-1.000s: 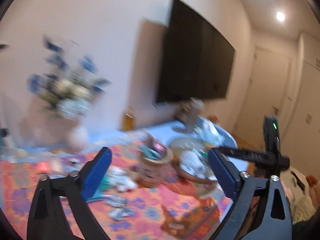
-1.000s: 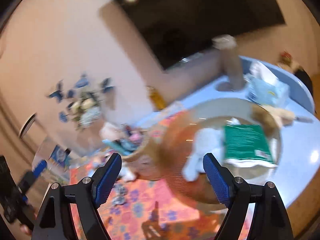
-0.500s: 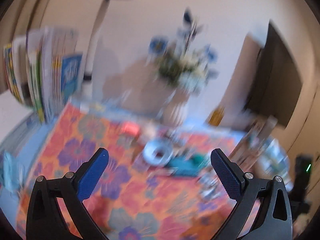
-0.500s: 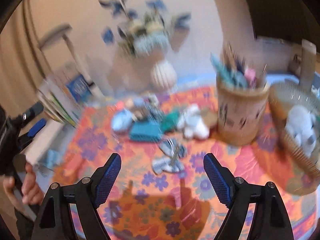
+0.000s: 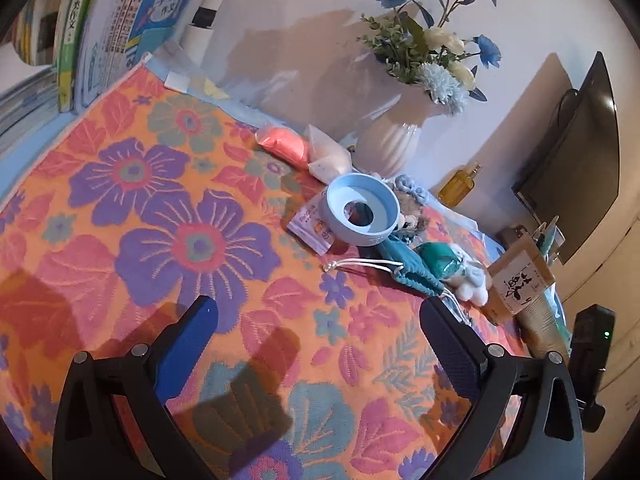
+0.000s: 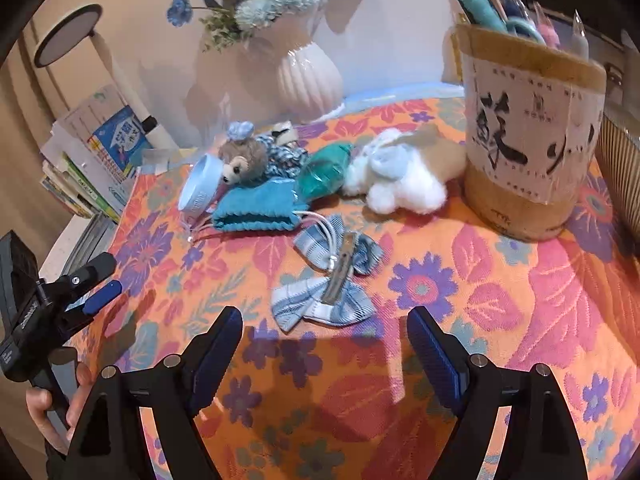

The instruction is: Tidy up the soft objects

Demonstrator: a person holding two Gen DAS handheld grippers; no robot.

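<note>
Soft things lie on the floral cloth (image 6: 500,300): a blue plaid bow (image 6: 328,280), a teal drawstring pouch (image 6: 256,208), a small bear plush (image 6: 244,158), a green packet (image 6: 324,170) and a white plush (image 6: 396,184). My right gripper (image 6: 324,344) is open and empty, just short of the bow. My left gripper (image 5: 320,340) is open and empty over bare cloth (image 5: 160,208). In the left wrist view the pouch (image 5: 408,268), bear (image 5: 410,216) and white plush (image 5: 472,284) lie far right.
A light blue ring dish (image 5: 362,214) sits by the bear. A white vase of flowers (image 6: 308,76) stands at the back. A paper pen holder (image 6: 528,132) stands at right. Books (image 5: 100,28) lean at the left. An orange roll (image 5: 282,146) lies near the vase.
Both grippers have swung left and down from the basket side toward the cloth. The right one now hangs over the bow and the left one over the open cloth. Both stay open.
</note>
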